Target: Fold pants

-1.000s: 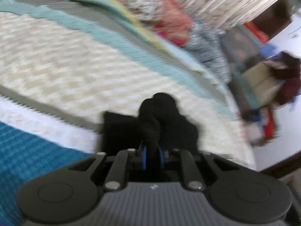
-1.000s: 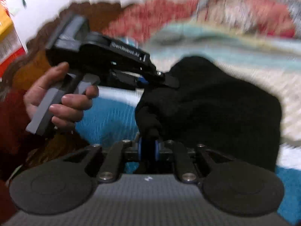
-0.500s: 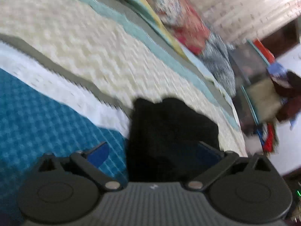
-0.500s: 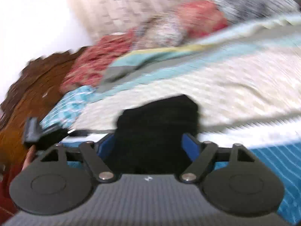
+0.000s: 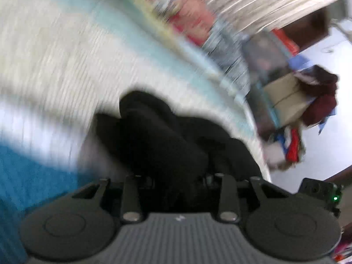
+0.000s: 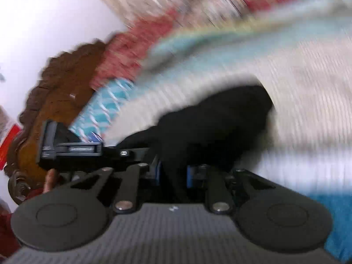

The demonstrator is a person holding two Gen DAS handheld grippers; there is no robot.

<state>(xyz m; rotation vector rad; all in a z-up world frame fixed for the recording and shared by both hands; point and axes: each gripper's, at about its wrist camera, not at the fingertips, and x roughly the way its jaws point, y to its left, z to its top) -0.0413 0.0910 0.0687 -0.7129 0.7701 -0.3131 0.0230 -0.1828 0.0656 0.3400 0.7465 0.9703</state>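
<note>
The black pants (image 5: 167, 140) lie bunched on the striped bed cover (image 5: 55, 70). My left gripper (image 5: 176, 176) is shut on a thick fold of the black pants, which hides its fingertips. In the right wrist view the black pants (image 6: 220, 127) rise from my right gripper (image 6: 173, 173), whose blue pads (image 6: 157, 172) are closed on the cloth. The left gripper (image 6: 72, 149) shows at the left of that view, close to the same bundle. Both views are blurred by motion.
Pillows and patterned bedding (image 5: 189, 22) lie along the far side of the bed. A carved wooden headboard (image 6: 57, 83) stands at the left. A cardboard box with clothes (image 5: 292, 96) sits beyond the bed's right edge.
Half a second ago both grippers were open around the pants. Now both have closed on the black cloth and are moving fast, as the blur shows.
</note>
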